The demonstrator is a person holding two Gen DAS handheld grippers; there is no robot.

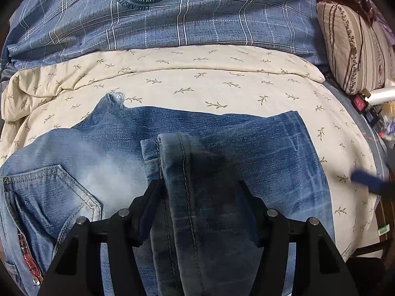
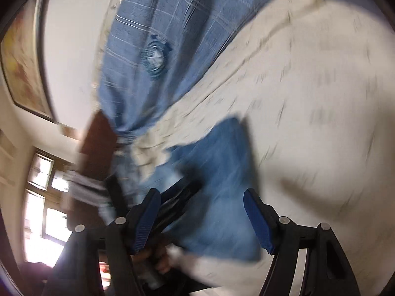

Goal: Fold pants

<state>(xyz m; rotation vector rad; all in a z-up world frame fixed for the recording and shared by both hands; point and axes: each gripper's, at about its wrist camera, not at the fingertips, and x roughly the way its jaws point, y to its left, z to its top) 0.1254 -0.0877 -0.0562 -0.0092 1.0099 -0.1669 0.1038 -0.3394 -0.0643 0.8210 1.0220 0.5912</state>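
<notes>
While the view down the left tongs (image 1: 200,190) is sharp, start right at the black fingers: a doubled-over leg of the faded blue denim jeans (image 1: 98,153) fills the gap between them, hem end up front with its stitched seam running straight down the middle, and the tongs are gripping that fold. Just beneath it the rest of the jeans lies flat, stitched back pocket (image 1: 54,197) off to the left, a small frayed tear (image 1: 116,98) at the far edge. All of it rests on a cream quilt printed with little green sprigs (image 1: 222,79). Over on the right wrist view everything is smeared with blur, but the right tongs (image 2: 202,209) plainly stand apart, blue ribbed pads wide, nothing pinched between them, hovering above the jeans' edge and the quilt; one of those blue pads also peeks in at the right edge of the left view. Beyond the quilt spreads a blue plaid bed cover with a round navy crest (image 1: 222,12), and at the far right sits a beige pillow with brown stripes (image 1: 353,49).
</notes>
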